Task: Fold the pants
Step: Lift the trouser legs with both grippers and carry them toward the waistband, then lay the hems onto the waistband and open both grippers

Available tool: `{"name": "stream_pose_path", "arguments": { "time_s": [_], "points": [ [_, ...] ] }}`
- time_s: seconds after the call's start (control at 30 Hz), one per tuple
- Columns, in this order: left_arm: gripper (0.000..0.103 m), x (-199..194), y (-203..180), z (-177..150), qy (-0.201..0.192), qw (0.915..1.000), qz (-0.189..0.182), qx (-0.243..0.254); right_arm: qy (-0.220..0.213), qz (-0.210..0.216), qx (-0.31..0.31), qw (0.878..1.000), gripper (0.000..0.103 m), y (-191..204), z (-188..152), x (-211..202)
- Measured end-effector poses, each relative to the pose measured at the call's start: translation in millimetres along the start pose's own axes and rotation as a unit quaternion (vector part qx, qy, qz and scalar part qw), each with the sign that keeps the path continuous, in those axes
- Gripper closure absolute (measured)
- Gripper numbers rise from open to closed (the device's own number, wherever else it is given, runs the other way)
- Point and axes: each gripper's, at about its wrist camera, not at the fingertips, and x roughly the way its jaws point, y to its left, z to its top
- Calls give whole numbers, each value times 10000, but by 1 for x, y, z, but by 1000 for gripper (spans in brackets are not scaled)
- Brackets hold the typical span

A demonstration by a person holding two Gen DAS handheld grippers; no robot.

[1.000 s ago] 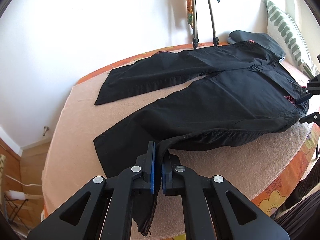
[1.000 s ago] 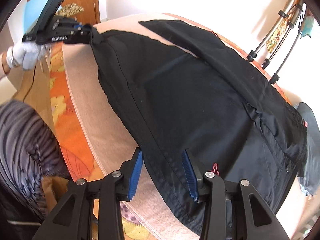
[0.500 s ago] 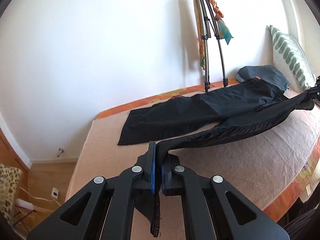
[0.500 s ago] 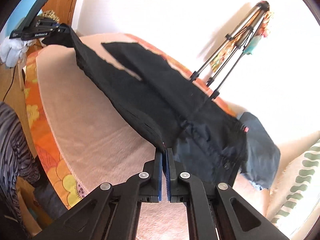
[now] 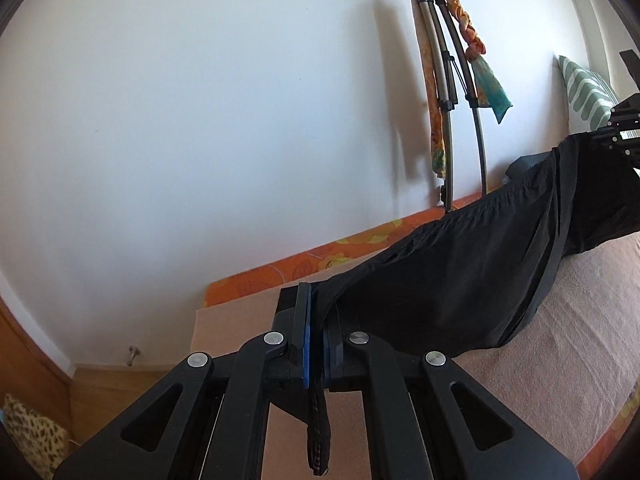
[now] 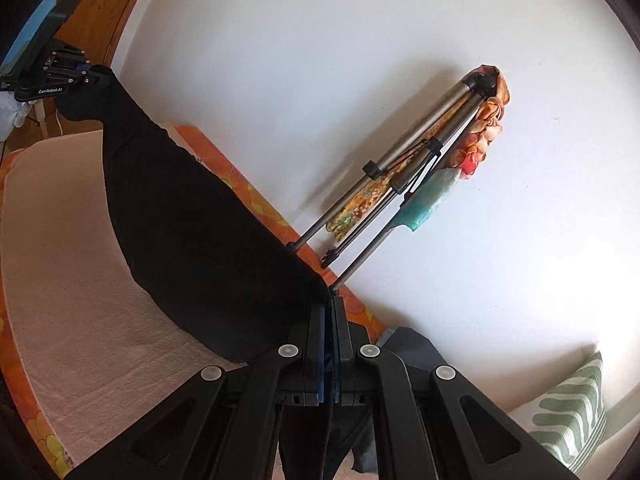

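The black pants (image 5: pixel 460 276) hang stretched in the air above the bed (image 5: pixel 540 360), held between both grippers. My left gripper (image 5: pixel 316 320) is shut on the hem end of a leg; a strip of fabric dangles below its pads. My right gripper (image 6: pixel 329 320) is shut on the waist end of the pants (image 6: pixel 192 232). In the right wrist view the left gripper (image 6: pixel 84 76) shows at the far upper left, holding the leg end. In the left wrist view the right gripper (image 5: pixel 612 128) shows at the right edge.
A folded tripod (image 6: pixel 400 184) draped with colourful cloth leans on the white wall behind the bed. A green-and-white pillow (image 6: pixel 568 412) lies at the head. A dark folded garment (image 6: pixel 408 348) lies near it. The bed has a beige towel cover (image 6: pixel 68 280) with an orange floral edge.
Both grippers have lifted the pants off the bed and carried them toward the wall. The right gripper closed on the waist one second ago. The near leg now hangs over the far one.
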Motion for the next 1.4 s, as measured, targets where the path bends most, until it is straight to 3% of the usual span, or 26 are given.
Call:
{"name": "stream_pose_path", "arguments": {
  "time_s": [0.1,0.4,0.67,0.7,0.73,0.83,0.9,1.0,1.1,1.23,1.4],
  "points": [
    [100,36,-6,5,266,9993,88,241,224,230,73,9995,103,-14,13,54],
    [100,134,-13,5,913,9952,56,361,719,217,-284,9968,103,-6,21,183],
    [96,207,-22,-10,1621,9854,244,460,1112,207,-547,9921,102,7,11,262],
    [95,212,-21,-11,1677,9847,239,420,1132,206,-535,9919,97,7,11,268],
    [93,215,-19,-12,1699,9845,242,370,1138,204,-507,9920,84,7,12,269],
    [79,221,-14,-10,1728,9837,407,301,899,133,-294,9954,54,-3,16,256],
    [62,221,-8,-9,1708,9837,517,235,732,167,-24,9972,51,-17,20,241],
    [52,217,3,-6,1671,9844,531,124,462,257,515,9973,45,-46,16,204],
    [48,211,11,-2,1592,9856,565,22,254,355,1206,9917,31,-78,-10,161],
    [47,204,7,3,1448,9874,625,150,328,559,2096,9756,26,-100,-66,113],
    [47,209,3,3,1575,9856,587,189,328,1368,2537,9570,16,-75,-124,79]
  ]
}}
